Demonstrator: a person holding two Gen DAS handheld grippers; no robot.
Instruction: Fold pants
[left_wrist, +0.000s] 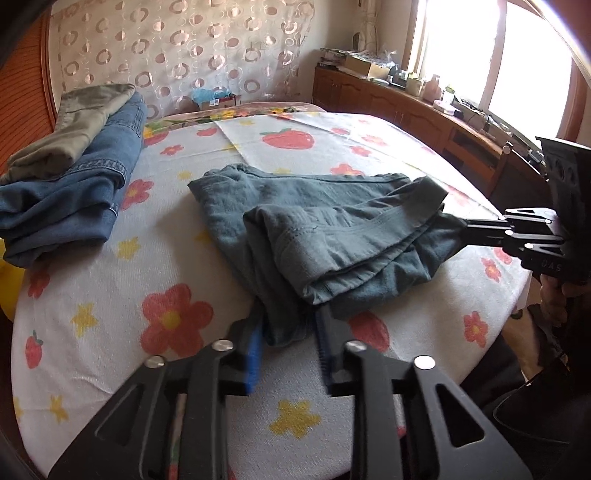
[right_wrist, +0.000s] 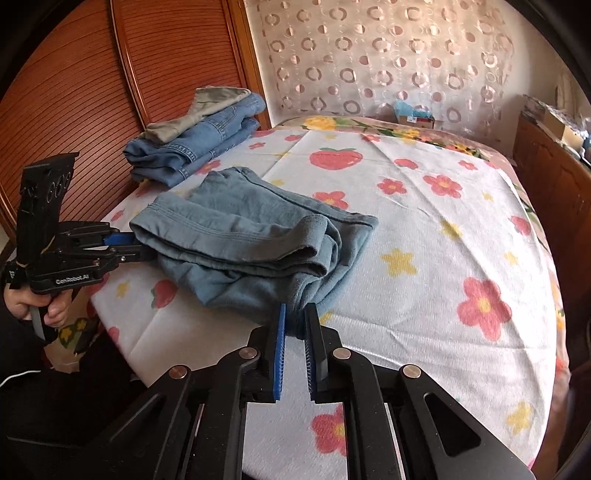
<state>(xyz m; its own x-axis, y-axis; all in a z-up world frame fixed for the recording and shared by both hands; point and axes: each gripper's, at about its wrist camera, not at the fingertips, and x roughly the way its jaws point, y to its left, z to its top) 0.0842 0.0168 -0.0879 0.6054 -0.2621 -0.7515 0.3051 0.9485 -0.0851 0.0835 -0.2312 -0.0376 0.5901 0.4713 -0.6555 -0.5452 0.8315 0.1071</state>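
Reaching in low from the near edge of the bed (left_wrist: 110, 369), the left gripper (left_wrist: 288, 339) points forward with its 2 fingers straddling a bunched corner of the pants (left_wrist: 332, 229); the blue ribbed pads (left_wrist: 255, 354) press the cloth from both sides, so it is clamped on fabric. The right gripper (right_wrist: 295, 332) comes in from the other corner at a similar flat angle, its pads (right_wrist: 279, 354) pinching a gathered tuck of the same pants (right_wrist: 251, 236). In the right view the left gripper (right_wrist: 127, 247) lies level at the garment's far edge, a bare hand (right_wrist: 40, 306) wrapped round its handle. In the left view the right gripper (left_wrist: 469, 230) meets the pants' right edge, its fingertips hidden by cloth.

The pants are teal-grey, soft, matte cotton, folded over into a thick, rumpled bundle with stitched hems showing, lying near the front of the bed. The cover is a white, napped cloth printed with red flowers, yellow stars and strawberries. Behind, well apart, sits a stack of folded jeans (left_wrist: 74, 192) with an olive garment (left_wrist: 81, 118) on top.
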